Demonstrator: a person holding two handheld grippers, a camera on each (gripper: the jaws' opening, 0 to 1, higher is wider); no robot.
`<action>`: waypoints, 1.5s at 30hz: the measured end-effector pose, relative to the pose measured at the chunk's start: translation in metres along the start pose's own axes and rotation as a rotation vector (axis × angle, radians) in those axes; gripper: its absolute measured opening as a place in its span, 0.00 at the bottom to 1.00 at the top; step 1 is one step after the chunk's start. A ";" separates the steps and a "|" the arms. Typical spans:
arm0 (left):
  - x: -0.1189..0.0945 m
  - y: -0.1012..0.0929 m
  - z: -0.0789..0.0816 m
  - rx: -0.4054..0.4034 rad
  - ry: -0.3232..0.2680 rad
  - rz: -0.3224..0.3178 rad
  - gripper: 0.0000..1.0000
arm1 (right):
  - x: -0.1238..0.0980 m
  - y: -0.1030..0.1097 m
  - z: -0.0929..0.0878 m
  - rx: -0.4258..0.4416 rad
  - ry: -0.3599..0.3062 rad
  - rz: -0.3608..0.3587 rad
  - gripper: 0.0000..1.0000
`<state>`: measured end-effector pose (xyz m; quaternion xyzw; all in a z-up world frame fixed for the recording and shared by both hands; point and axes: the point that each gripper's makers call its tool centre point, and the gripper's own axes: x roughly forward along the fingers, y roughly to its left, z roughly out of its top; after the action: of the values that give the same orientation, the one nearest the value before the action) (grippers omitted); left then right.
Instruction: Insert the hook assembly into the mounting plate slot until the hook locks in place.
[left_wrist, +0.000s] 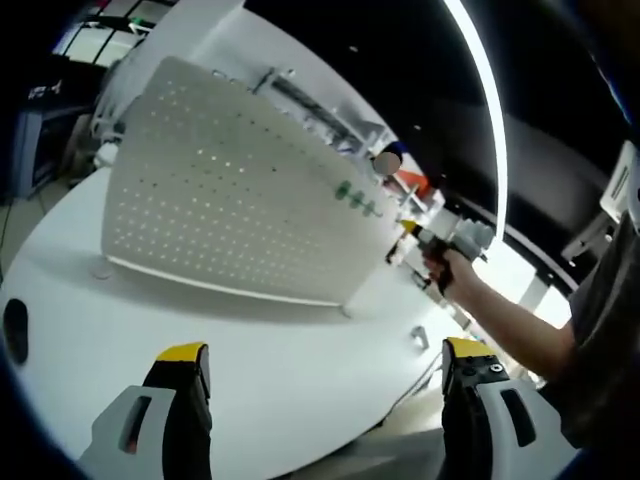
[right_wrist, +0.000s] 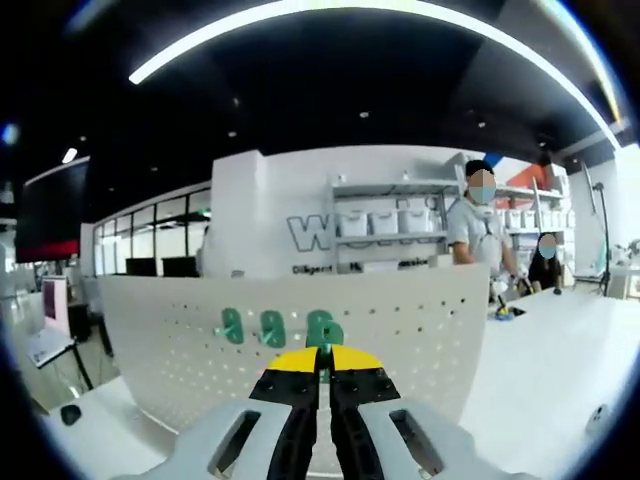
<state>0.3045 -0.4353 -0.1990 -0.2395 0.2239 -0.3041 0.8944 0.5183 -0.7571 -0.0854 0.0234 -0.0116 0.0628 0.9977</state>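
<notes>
The right hand-held gripper (right_wrist: 322, 385), jaws together on a green hook (right_wrist: 323, 330), is facing the upright pegboard (right_wrist: 400, 330) on the bench (right_wrist: 560, 350), nearer than the left hand-held gripper (left_wrist: 325, 365), whose jaws are gaping apart.

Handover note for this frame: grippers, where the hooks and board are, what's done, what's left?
Left gripper: open, holding nothing, low over the white table.
Right gripper: jaws shut at the pegboard, on a green hook by the look of it; the grip itself is hidden.
Two more green hooks already sit on the board, which stands upright on the table.
Left: confirm the third hook is locked, then release.
</notes>
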 end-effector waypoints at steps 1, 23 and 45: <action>0.000 0.001 0.000 -0.002 0.001 0.002 0.98 | 0.003 -0.004 -0.001 0.000 0.000 -0.007 0.00; 0.002 0.010 0.005 -0.016 -0.003 0.022 0.97 | 0.052 -0.040 -0.001 -0.038 -0.028 -0.038 0.00; 0.006 0.020 0.004 -0.039 -0.001 0.042 0.96 | 0.063 -0.046 -0.002 -0.095 -0.123 -0.049 0.00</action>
<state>0.3191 -0.4241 -0.2086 -0.2523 0.2342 -0.2807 0.8959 0.5863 -0.7943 -0.0879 -0.0197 -0.0752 0.0364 0.9963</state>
